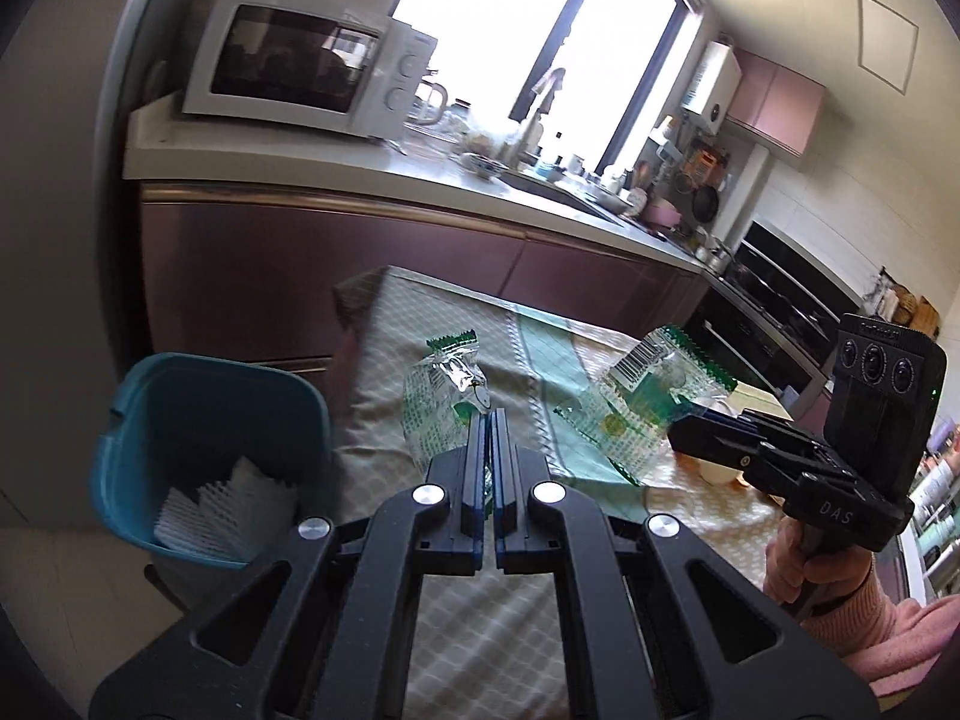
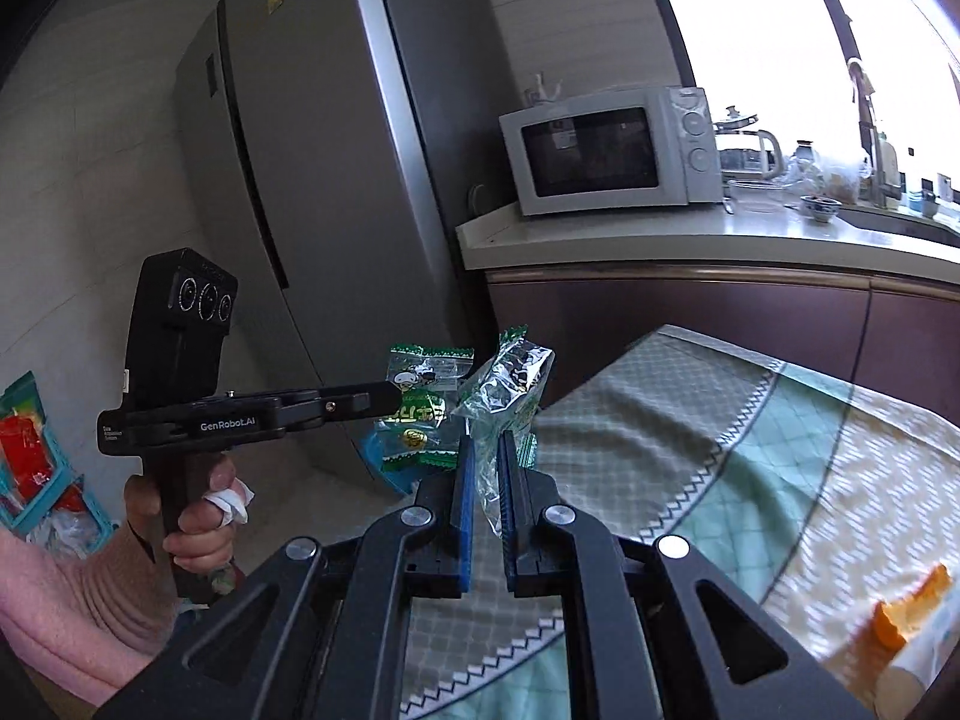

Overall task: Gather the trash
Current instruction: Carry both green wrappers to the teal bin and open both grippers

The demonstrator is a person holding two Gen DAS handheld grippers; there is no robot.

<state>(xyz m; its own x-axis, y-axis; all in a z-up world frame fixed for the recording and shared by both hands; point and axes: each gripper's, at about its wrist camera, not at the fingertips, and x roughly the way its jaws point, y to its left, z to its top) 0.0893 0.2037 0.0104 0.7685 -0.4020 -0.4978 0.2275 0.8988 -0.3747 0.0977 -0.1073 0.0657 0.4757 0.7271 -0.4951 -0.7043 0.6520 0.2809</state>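
My left gripper [image 1: 489,420] is shut on a clear wrapper with green print [image 1: 441,396], held above the tablecloth's left edge. A blue bin [image 1: 210,420] with white crumpled paper inside stands on the floor to its left. My right gripper [image 2: 486,441] is shut on a second clear green wrapper [image 2: 510,390], which sticks up between its blue pads. In the left wrist view the right gripper [image 1: 681,435] and its wrapper [image 1: 642,408] hang over the table at the right. In the right wrist view the left gripper [image 2: 390,393] carries its wrapper [image 2: 420,408] past the table edge.
A table with a checked green and beige cloth [image 2: 750,450] lies below both grippers. Orange peel [image 2: 900,612] and a pale scrap [image 1: 717,471] rest on it. Behind are a purple counter [image 1: 360,252], a microwave [image 1: 300,66] and a tall fridge [image 2: 336,180].
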